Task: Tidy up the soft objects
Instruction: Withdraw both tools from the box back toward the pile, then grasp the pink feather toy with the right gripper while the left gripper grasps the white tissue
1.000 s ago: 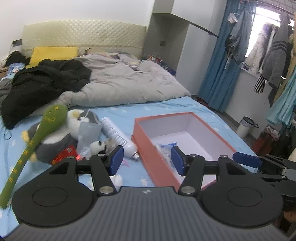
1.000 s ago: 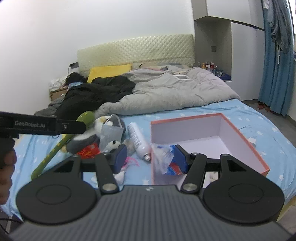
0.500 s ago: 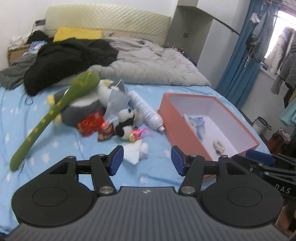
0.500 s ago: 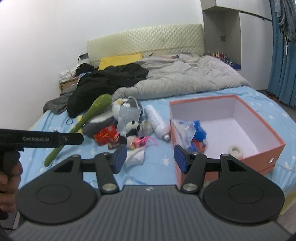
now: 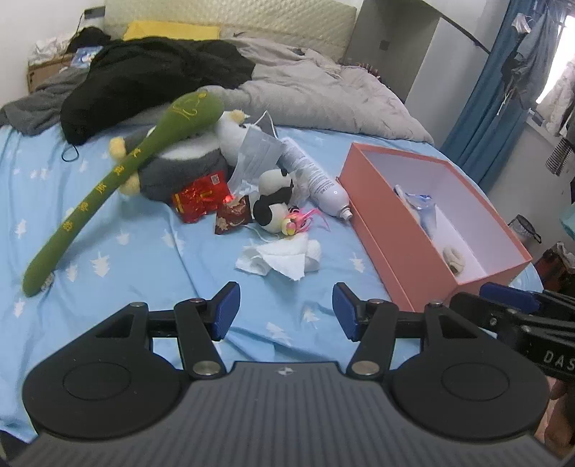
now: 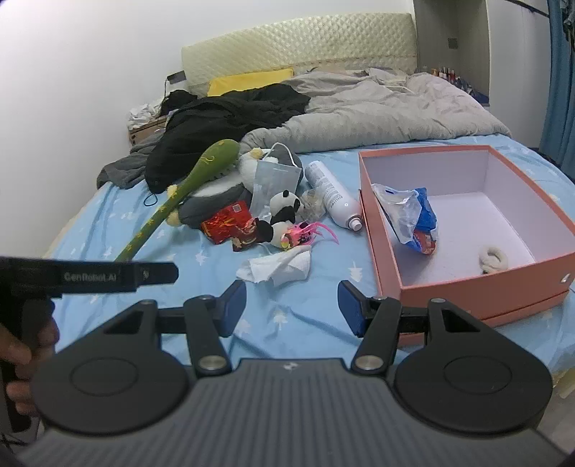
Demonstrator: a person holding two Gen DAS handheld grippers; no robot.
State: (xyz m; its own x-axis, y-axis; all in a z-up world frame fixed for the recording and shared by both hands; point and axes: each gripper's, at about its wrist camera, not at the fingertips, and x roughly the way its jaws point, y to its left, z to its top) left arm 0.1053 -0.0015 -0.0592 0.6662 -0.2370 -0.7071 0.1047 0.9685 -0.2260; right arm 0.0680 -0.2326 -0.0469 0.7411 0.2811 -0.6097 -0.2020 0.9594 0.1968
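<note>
Two empty grippers over the bed's clutter.
Left gripper [image 5: 285, 309] and right gripper [image 6: 291, 305] fingers half-open, holding nothing; crumpled tissue [image 5: 284, 257] looks light, limp: pinch its bunched middle.

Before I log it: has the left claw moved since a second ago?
Yes. The left claw has dipped toward the bed; the headboard sits higher in view.

White walls [image 6: 90, 72]; quilted cream headboard [image 6: 298, 39]; blue star-print bedsheet [image 5: 125, 258]; blue curtains [image 5: 492, 93] beside bright window [image 5: 553, 72].
</note>
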